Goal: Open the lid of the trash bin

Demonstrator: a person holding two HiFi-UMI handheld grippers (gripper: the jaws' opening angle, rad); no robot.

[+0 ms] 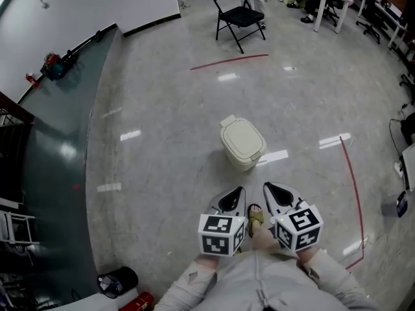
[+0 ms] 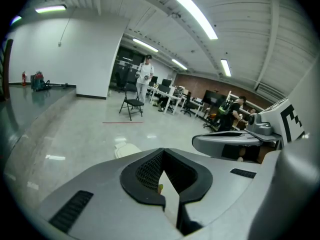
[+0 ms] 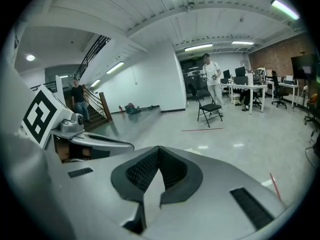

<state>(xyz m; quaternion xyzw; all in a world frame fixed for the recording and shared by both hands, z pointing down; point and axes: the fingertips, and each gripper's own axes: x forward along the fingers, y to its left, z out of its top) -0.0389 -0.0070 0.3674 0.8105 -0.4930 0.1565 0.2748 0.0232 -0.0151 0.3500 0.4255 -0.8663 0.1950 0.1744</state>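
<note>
A small cream trash bin [image 1: 242,142] stands on the grey floor with its lid down, a short way ahead of both grippers. In the head view my left gripper [image 1: 234,198] and right gripper [image 1: 275,192] are held side by side near my body, pointing at the bin and not touching it. Both are shut with nothing between their jaws. The left gripper view shows the bin [image 2: 126,149] low on the floor beyond the left gripper [image 2: 163,180], with the right gripper's jaw to its right. In the right gripper view the right gripper [image 3: 152,184] hides nearly all of the bin.
A black folding chair [image 1: 237,11] stands farther back, behind a red tape line [image 1: 229,62]. Another red line [image 1: 354,180] runs along the right. Desks and office chairs [image 1: 363,5] fill the far right. A black bucket [image 1: 117,282] sits near left. A person [image 2: 144,78] stands by the desks.
</note>
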